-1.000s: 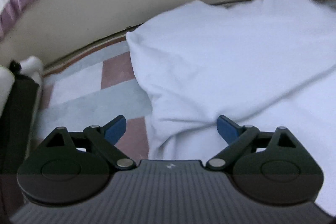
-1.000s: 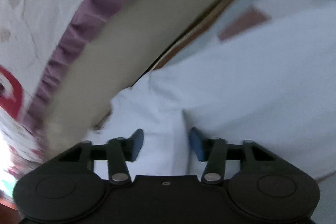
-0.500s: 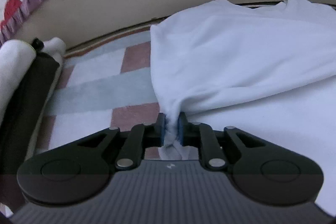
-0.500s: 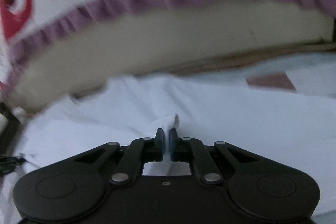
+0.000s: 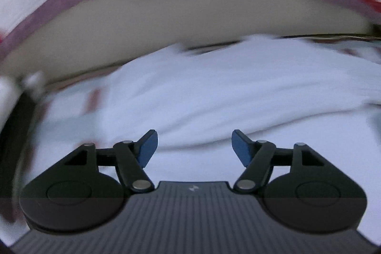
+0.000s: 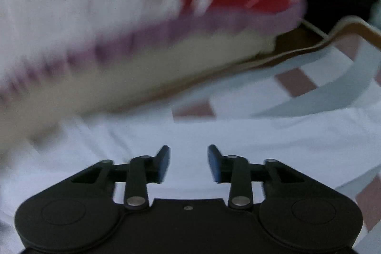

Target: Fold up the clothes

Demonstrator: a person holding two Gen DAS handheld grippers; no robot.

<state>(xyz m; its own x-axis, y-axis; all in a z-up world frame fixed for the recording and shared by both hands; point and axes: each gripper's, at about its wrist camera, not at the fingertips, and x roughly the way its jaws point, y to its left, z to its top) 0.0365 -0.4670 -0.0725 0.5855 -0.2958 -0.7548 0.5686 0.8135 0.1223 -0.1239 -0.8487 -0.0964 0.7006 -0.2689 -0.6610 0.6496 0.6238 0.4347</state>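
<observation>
Both the left claw (image 5: 193, 146) and right claw (image 6: 188, 163) hang empty, jaws opening, above a white shirt (image 5: 214, 97) spread on the checked blanket (image 6: 333, 92) for folding.

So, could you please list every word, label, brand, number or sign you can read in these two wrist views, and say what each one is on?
No readable words or numbers in either view.
Left gripper: a small pale lightning-shaped mark on its ribbed housing, a logo and not letters.
Quilt: red and pink patches, too blurred by motion to tell whether they are print or pattern.
White garment: plain, no label showing.
</observation>
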